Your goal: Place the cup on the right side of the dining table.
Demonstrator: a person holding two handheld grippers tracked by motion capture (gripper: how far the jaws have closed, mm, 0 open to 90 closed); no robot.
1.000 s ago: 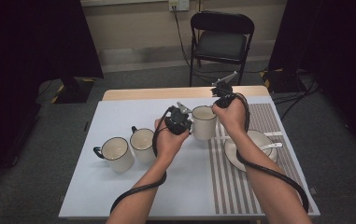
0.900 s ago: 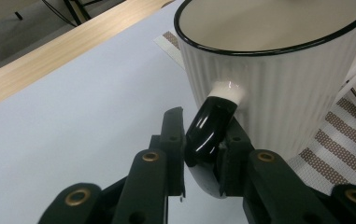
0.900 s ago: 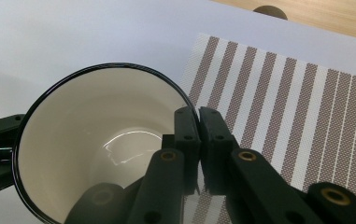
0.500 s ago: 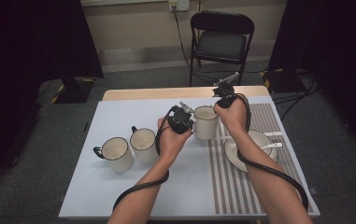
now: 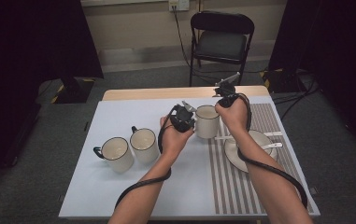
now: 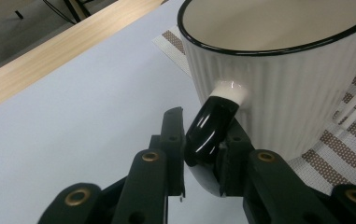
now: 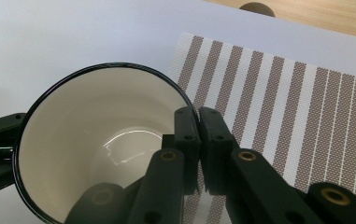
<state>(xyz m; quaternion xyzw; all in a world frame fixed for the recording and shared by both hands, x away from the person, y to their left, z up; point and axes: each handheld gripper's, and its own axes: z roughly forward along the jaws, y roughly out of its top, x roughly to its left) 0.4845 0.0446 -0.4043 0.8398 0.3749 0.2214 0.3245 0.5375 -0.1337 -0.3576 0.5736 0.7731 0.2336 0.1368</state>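
– Jaws, left gripper (image 6: 203, 135): closed nearly all the way, clamped on the glossy black handle (image 6: 210, 130) of the mug (image 5: 207, 122). Jaws, right gripper (image 7: 199, 116): closed tight, pinching the mug's rim, one jaw inside the cup and one outside.

– Change against the previous entries?

– None noted. Over the last second both hands stood where they had been, both grips were unchanged, and the mug had not shifted. Judged: a two-point hold was secured and a lift or carry had not yet begun.

– Location of the item?

– Upright between the two hands, at the left edge of the striped placemat (image 5: 241, 186), just behind and left of the plate (image 5: 236, 156). Whether its base was resting or barely raised could not be told.

– Description?

– Mug: cream, round, fine upright ribs on the outer wall, thin black line at the lip, smooth shiny inside, empty. Handle: curved, black, white where it joined the wall. Placemat: woven, brown and white stripes. Plate: pale, round, with pale spoons (image 5: 271, 145) lying across it. Two matching mugs (image 5: 117, 154) stood well apart to the left on the matte white table (image 5: 119, 112).
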